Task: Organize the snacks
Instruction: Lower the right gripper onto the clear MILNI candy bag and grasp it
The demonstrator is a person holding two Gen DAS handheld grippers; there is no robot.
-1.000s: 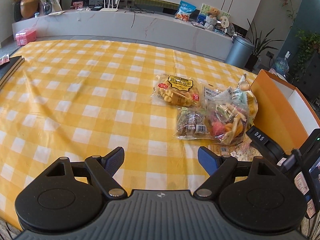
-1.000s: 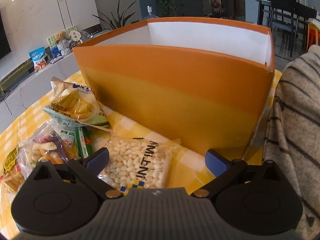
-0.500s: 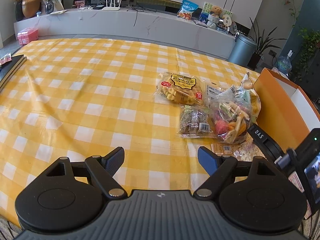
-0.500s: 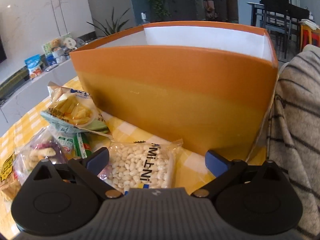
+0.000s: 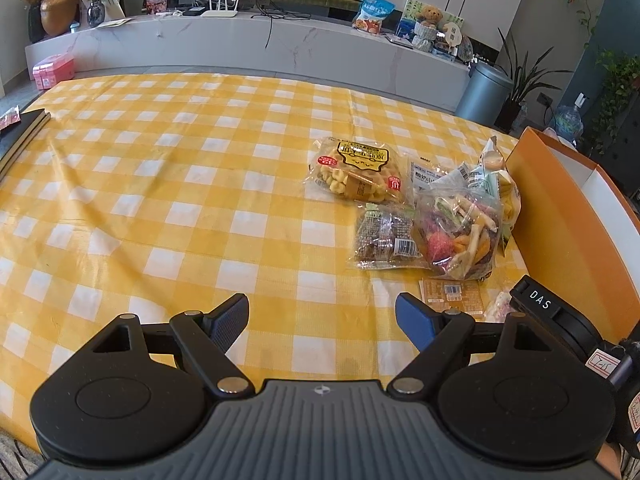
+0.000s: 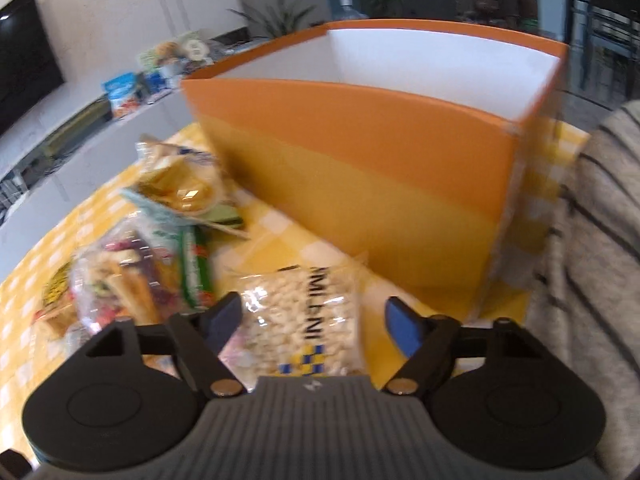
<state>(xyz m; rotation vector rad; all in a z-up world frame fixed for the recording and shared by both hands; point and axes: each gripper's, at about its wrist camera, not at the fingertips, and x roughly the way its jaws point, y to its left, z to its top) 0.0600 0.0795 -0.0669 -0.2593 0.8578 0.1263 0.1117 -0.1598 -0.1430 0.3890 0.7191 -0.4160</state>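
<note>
Progress: I see no snack boxed | right gripper (image 6: 314, 320) closing around puffed-rice bag (image 6: 298, 316), just beside box (image 6: 360, 168) | left gripper (image 5: 322, 320) open, empty | pile (image 5: 424, 216) left

The right gripper (image 6: 314, 322) now has its jaws closer together than a second ago, and they are closing around the clear bag of puffed grains (image 6: 304, 320), which lies between them on the counter with the left jaw at its edge. Its view has swung a little, so the orange box (image 6: 360, 184) now sits further to the right and looks blurred. The bag also fills more of the gap between the jaws than it did before.
</note>
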